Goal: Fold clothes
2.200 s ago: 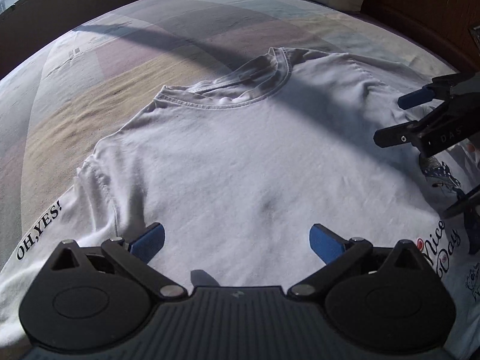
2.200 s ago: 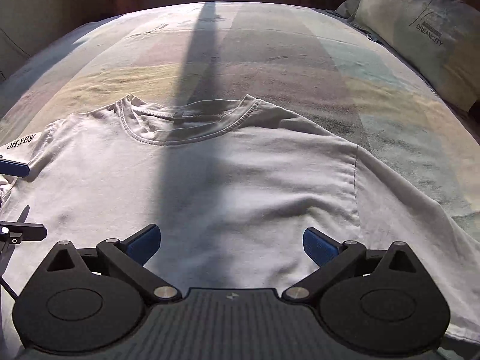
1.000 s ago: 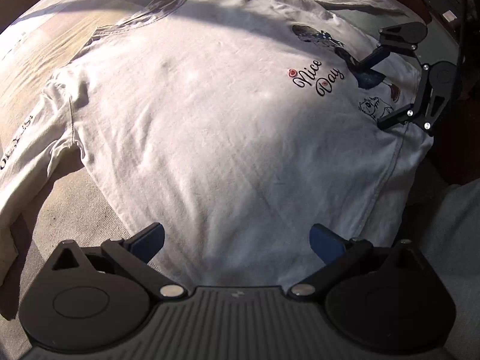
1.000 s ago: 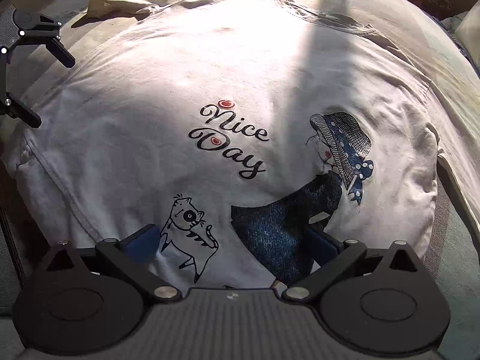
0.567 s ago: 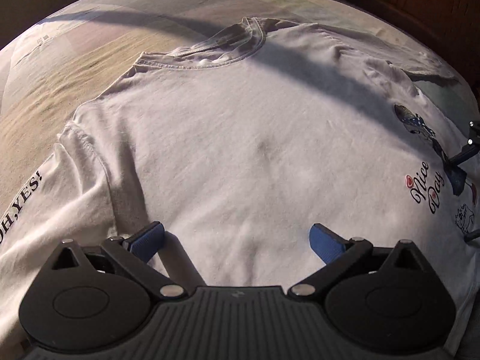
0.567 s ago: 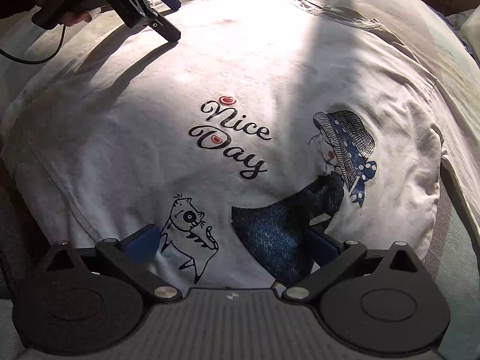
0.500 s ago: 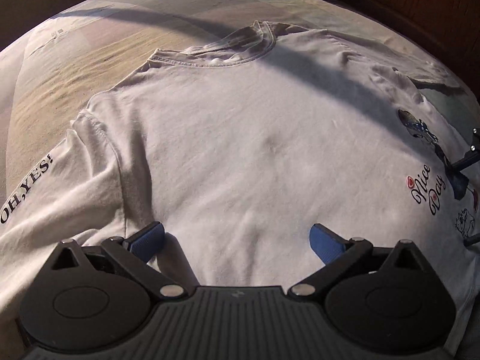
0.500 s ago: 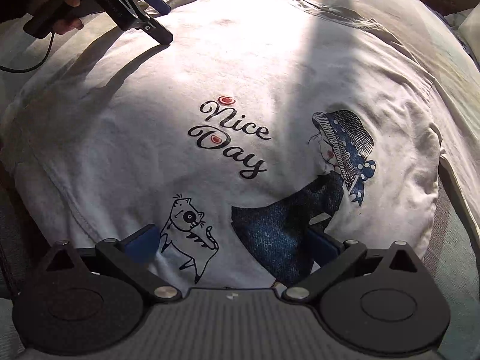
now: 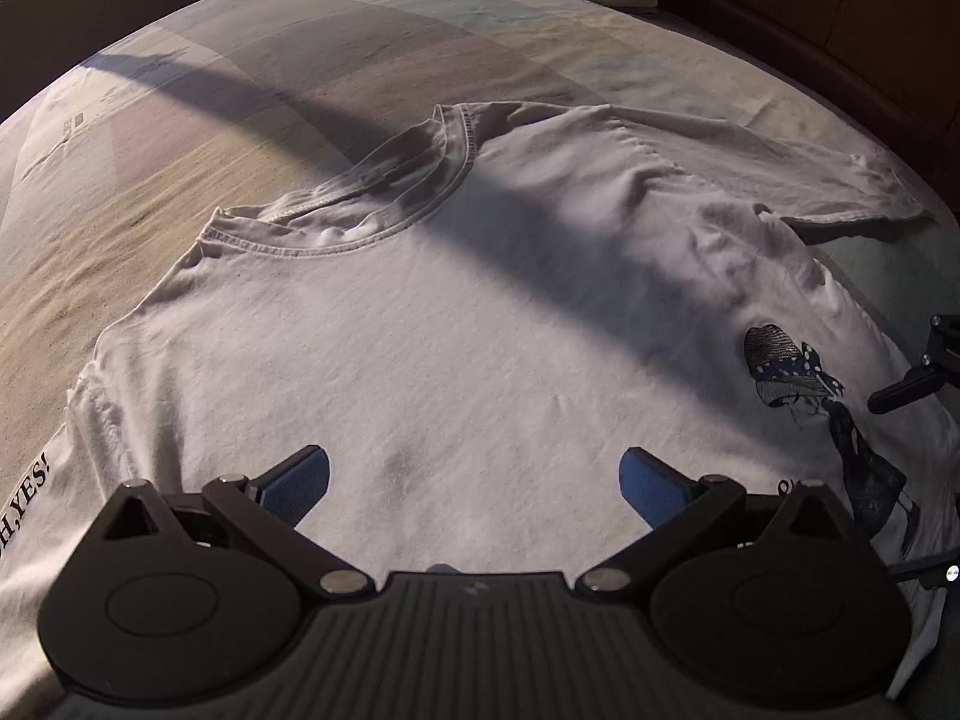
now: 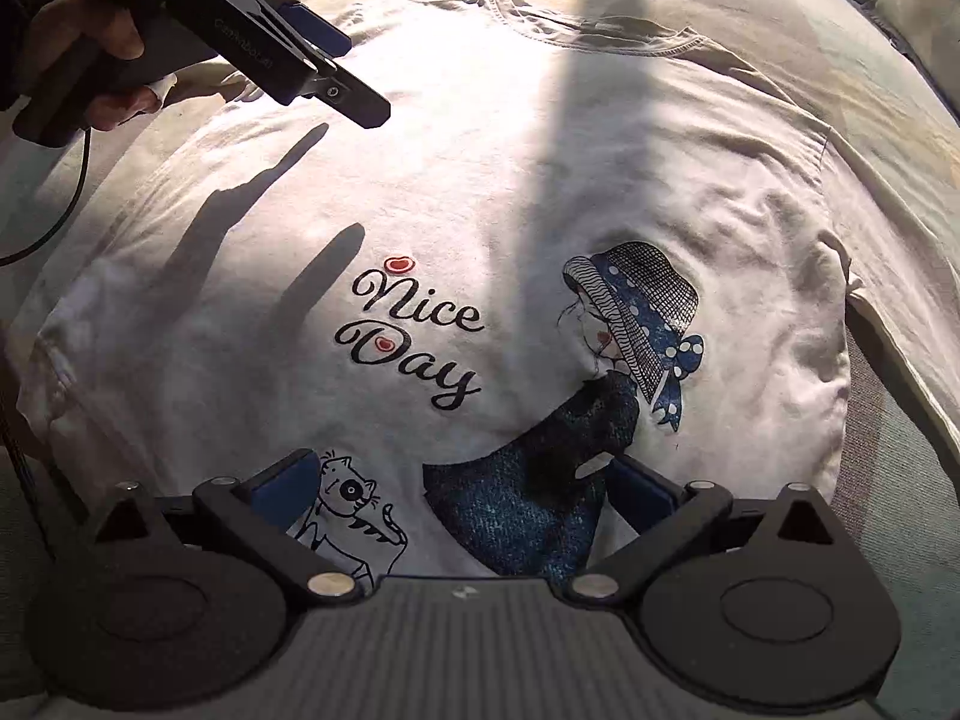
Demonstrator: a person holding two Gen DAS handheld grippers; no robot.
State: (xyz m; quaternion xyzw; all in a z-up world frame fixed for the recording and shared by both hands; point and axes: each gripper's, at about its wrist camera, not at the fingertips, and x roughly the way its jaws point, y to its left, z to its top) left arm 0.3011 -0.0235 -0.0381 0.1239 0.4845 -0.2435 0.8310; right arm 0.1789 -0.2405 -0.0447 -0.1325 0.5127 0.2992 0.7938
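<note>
Two hand-held grippers hang over the white T-shirt (image 9: 456, 324), which we see spread flat on the bed (image 9: 198, 120). Our left hand-held gripper (image 9: 474, 477) is spread wide, empty, above the chest at 6 o'clock. Our right hand-held gripper (image 10: 459, 489) gapes equally wide, holding nothing, over the printed girl (image 10: 606, 396) near the hem.

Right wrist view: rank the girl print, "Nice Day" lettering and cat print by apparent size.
1. girl print, clearly largest.
2. "Nice Day" lettering.
3. cat print, smallest, though the right gripper hides its lower part, so it may be bigger than it looks.
</note>
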